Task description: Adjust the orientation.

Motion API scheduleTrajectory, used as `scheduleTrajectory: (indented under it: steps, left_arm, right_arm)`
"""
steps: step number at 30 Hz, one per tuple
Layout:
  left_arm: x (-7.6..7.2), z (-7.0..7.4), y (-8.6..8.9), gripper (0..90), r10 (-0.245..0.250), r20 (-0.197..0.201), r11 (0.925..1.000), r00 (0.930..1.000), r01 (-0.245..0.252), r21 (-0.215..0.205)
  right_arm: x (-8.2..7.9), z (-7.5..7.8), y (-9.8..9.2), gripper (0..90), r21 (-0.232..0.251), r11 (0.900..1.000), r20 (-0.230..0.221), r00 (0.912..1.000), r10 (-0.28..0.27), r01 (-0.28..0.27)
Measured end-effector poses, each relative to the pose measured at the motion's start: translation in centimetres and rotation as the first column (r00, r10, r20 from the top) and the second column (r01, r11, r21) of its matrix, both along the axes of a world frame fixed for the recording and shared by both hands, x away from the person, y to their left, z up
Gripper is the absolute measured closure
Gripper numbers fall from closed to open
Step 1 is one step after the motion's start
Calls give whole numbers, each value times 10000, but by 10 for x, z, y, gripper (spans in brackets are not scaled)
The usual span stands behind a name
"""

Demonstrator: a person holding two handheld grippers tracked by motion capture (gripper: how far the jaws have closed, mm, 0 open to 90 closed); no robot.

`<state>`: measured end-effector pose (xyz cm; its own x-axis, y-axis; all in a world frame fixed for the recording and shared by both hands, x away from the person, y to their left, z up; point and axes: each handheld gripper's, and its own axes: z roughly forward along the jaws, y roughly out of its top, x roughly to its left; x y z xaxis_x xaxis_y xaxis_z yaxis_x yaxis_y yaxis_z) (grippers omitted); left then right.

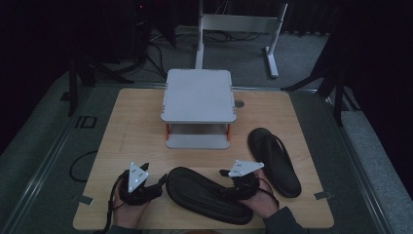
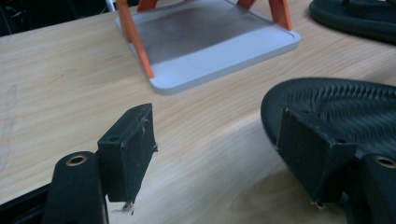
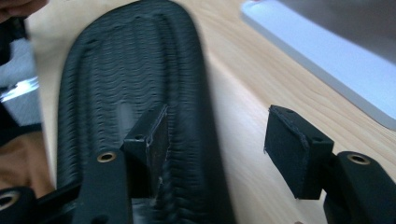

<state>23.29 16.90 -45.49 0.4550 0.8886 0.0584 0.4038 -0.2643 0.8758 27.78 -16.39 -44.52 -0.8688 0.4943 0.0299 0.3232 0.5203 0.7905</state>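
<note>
Fingers: both grippers spread, gripping nothing | left gripper (image 2: 219,158) at toe of black ribbed rubber sandal (image 1: 207,194), sole-up on wooden table (image 1: 136,131) near front edge | right gripper (image 3: 217,149) straddles its rim | handling: likely light, bendy, grippy; pinch edge mid-length

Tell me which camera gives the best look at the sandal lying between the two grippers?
The high view: the near sandal shows almost whole, lying flat on the table. The left gripper view catches one rounded end, the right gripper view a close stretch of its ribbed surface.
</note>
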Motion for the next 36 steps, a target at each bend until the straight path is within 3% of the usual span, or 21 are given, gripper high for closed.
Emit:
scheduleTrajectory:
  steps: [1, 3, 5, 8, 10, 13, 17, 19, 21, 23, 27, 29, 31, 36]
  left_arm:
    - [-2, -1, 1, 279, 40, -20, 10000, 10000, -40, 32]
    - [-5, -3, 5, 279, 82, -117, 10000, 9999, -82, -12]
    - [-7, -5, 7, 279, 81, -188, 9999, 9998, -83, -76]
    - [-6, -7, 4, 279, -89, -338, 9999, 9994, 84, -141]
    - [-4, -7, -2, 279, -342, -317, 9994, 9989, 339, -112]
    - [1, -7, -13, 287, -590, -327, 9982, 9977, 593, 80]
    - [6, -8, -21, 287, -798, -350, 9968, 9962, 797, -34]
    - [5, -9, -23, 286, -807, -331, 9967, 9962, 809, 45]
    - [4, -9, -23, 286, -800, -326, 9968, 9963, 801, 6]
    - [3, -10, -22, 282, -761, -367, 9971, 9964, 763, 39]
    - [-1, -11, -19, 281, -700, -388, 9975, 9968, 703, 61]
    - [-4, -11, -18, 281, -703, -369, 9975, 9968, 704, 13]
    - [-7, -11, -19, 281, -770, -387, 9970, 9963, 771, 1]
    - [-6, -15, -35, 293, -1393, -573, 9901, 9886, 1402, 114]
  right_arm:
    - [-1, -1, 3, 400, -222, 9997, 81, 9999, 137, -135]
    - [1, -6, 5, 406, -764, 9968, 152, 9996, -239, 250]
    - [8, -8, 1, 414, -411, 9982, -313, 9985, -456, 443]
    - [16, -7, -5, 456, -321, 9941, -299, 9940, -1048, 1038]
    - [22, -9, -6, 489, -860, 9845, -87, 9880, -1541, 1528]
    - [31, -20, -9, 496, -1232, 9760, -505, 9811, -1868, 1795]
    - [29, -23, -11, 481, -1222, 9749, -447, 9802, -1930, 1864]
    - [25, -17, -14, 475, -860, 9730, -161, 9762, -2161, 2140]
    - [19, -7, -17, 456, -363, 9796, -6, 9803, -1977, 1975]
    - [11, 0, -17, 426, -29, 9915, -106, 9914, -1301, 1301]
    - [-5, -3, -7, 417, -347, 9989, -57, 9995, -310, 308]
    - [-5, -10, -4, 423, -807, 9955, 149, 9987, -494, 504]
    - [3, -11, -8, 426, -493, 9954, -324, 9960, -833, 816]
    - [13, -10, -17, 458, -277, 9896, -222, 9897, -1416, 1410]
